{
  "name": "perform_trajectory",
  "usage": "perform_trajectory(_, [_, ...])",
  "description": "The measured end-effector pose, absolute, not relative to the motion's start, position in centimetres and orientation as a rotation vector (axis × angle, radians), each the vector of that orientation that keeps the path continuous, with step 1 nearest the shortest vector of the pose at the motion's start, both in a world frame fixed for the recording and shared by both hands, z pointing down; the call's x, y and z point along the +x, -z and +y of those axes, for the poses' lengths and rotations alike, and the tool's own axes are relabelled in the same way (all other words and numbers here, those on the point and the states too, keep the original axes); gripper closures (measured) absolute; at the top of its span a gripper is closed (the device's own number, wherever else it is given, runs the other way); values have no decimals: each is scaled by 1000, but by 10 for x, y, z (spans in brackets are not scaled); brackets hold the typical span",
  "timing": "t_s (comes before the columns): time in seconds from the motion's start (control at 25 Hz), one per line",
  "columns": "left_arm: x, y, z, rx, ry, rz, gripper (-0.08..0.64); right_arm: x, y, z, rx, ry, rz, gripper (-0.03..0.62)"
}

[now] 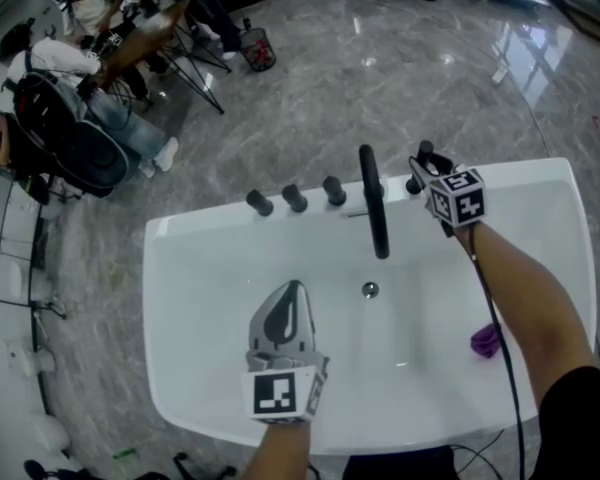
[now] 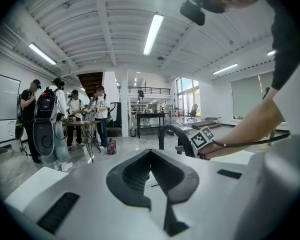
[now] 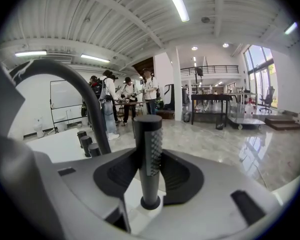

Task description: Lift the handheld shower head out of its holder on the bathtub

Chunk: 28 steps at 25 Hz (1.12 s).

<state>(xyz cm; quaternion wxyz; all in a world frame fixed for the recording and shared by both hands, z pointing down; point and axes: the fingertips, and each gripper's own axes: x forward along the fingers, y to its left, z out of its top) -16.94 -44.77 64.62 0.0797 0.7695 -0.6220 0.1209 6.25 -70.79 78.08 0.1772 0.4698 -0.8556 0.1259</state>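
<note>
Two risks are seen: the handheld shower head (image 3: pixel 149 149), gripped by the closed jaws of the right gripper (image 1: pixel 426 174) while seated upright in its holder (image 3: pixel 150 204) on the bathtub (image 1: pixel 180 232) rim, may be jammed if tilted, or knocked against the spout (image 1: pixel 373 203) near it (the grip sits high, by the nozzles). Open room is found straight above. The left gripper (image 1: pixel 293 290), part-open and empty, is held over the bathtub, well apart.
</note>
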Motion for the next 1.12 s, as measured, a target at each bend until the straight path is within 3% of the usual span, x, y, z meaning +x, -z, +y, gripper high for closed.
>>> perform_trajectory(0.96, [-209, -609, -426, 2297, -310, -1915, 552, 64, -776, -701, 1400, -372, -2335, 446])
perform_trajectory(1.12, [-211, -612, -424, 2287, -309, -1915, 552, 59, -740, -709, 1446, -292, -2429, 446])
